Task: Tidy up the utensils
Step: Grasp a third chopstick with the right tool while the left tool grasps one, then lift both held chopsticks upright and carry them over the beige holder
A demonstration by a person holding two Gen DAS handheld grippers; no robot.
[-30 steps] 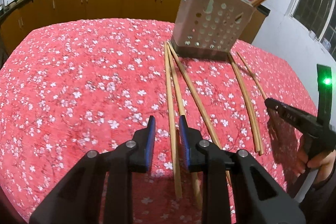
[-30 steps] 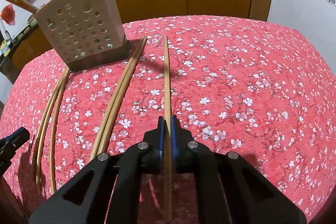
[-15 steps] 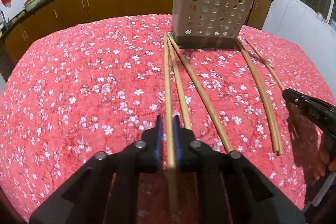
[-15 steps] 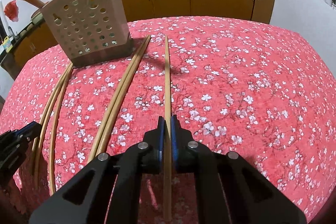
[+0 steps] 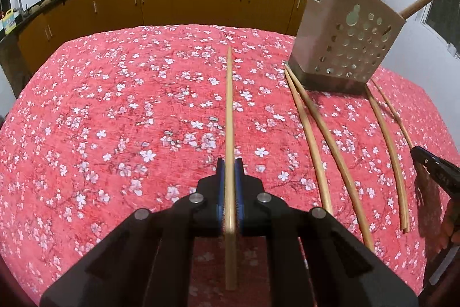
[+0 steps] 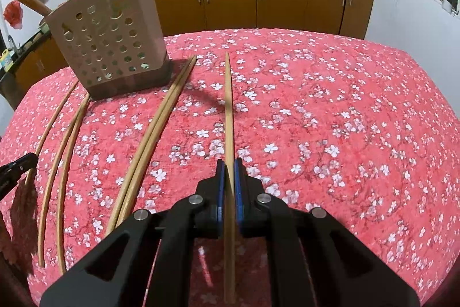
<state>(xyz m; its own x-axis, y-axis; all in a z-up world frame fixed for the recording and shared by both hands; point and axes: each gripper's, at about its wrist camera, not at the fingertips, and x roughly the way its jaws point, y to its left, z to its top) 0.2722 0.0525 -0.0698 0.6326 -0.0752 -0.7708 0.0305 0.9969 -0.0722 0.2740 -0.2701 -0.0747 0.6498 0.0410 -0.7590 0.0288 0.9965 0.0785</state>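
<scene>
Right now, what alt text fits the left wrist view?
The left gripper is shut on one chopstick above a red floral tablecloth. Four more chopsticks lie beside a holed utensil holder to the right.

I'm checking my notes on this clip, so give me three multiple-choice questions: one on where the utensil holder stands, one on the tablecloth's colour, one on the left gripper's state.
1. Where does the utensil holder stand?
A. on the tablecloth
B. on the counter
C. on the floor

2. What colour is the tablecloth?
A. plain blue
B. red with white blossoms
C. green stripes

3. What is the left gripper doing?
A. open over the cloth
B. shut on nothing
C. shut on a chopstick

Answers: 1 A, its base sits on the cloth; 2 B, seen in both views; 3 C, the fingers press the stick from both sides.
</scene>
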